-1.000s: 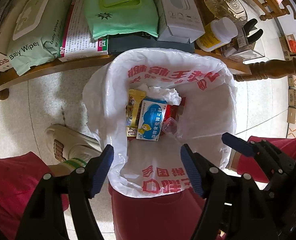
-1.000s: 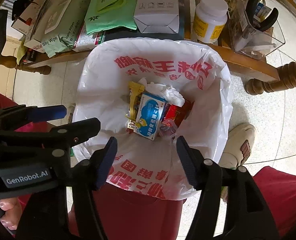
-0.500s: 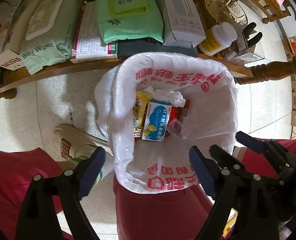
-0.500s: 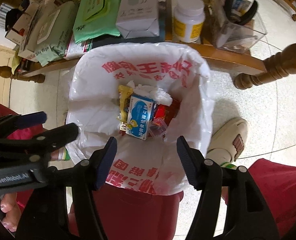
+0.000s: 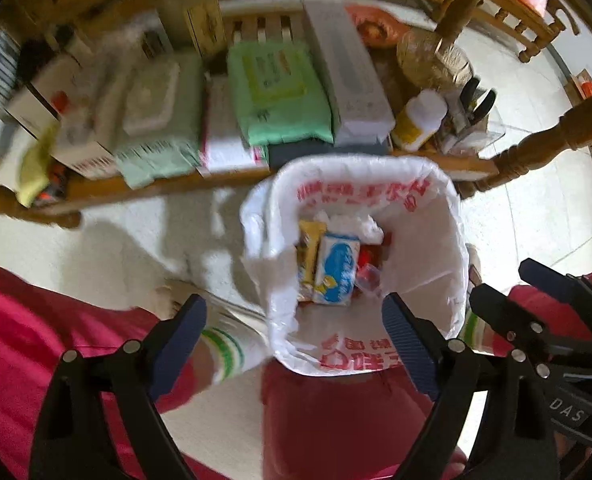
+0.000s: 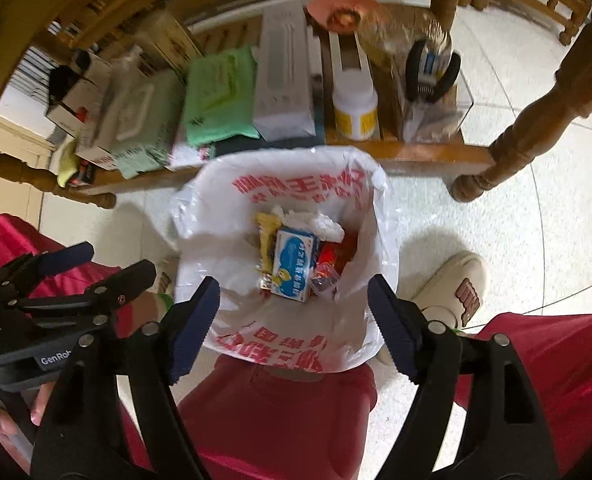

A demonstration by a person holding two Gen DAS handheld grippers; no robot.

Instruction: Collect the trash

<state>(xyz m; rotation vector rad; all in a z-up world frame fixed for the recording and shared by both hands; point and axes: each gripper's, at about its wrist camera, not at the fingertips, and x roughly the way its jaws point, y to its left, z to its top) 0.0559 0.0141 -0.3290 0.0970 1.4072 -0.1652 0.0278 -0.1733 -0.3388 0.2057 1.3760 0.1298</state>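
Observation:
A red bin lined with a white plastic bag [image 5: 428,264] with red print stands on the floor; it also shows in the right wrist view [image 6: 223,256]. Inside lie a blue-and-white box [image 5: 336,270] [image 6: 293,264], a yellow wrapper [image 5: 308,248] [image 6: 267,236], crumpled white tissue [image 5: 356,222] [image 6: 320,222] and red packaging [image 6: 332,254]. My left gripper [image 5: 293,332] is open and empty above the bin's near left rim. My right gripper [image 6: 291,312] is open and empty above the near rim. Each gripper also shows in the other's view.
A low wooden shelf [image 5: 167,188] behind the bin holds wipes packs [image 6: 219,96], a white box [image 6: 283,80], a white bottle [image 6: 354,104], pliers in a clear holder [image 6: 432,80] and cartons. Wooden table legs [image 6: 536,128] stand right. The person's slippered feet [image 6: 456,288] flank the bin.
Both grippers have risen and pulled back from the bin, so it looks smaller and more of the shelf shows. The left gripper's jaws stand wider apart. The trash has not moved.

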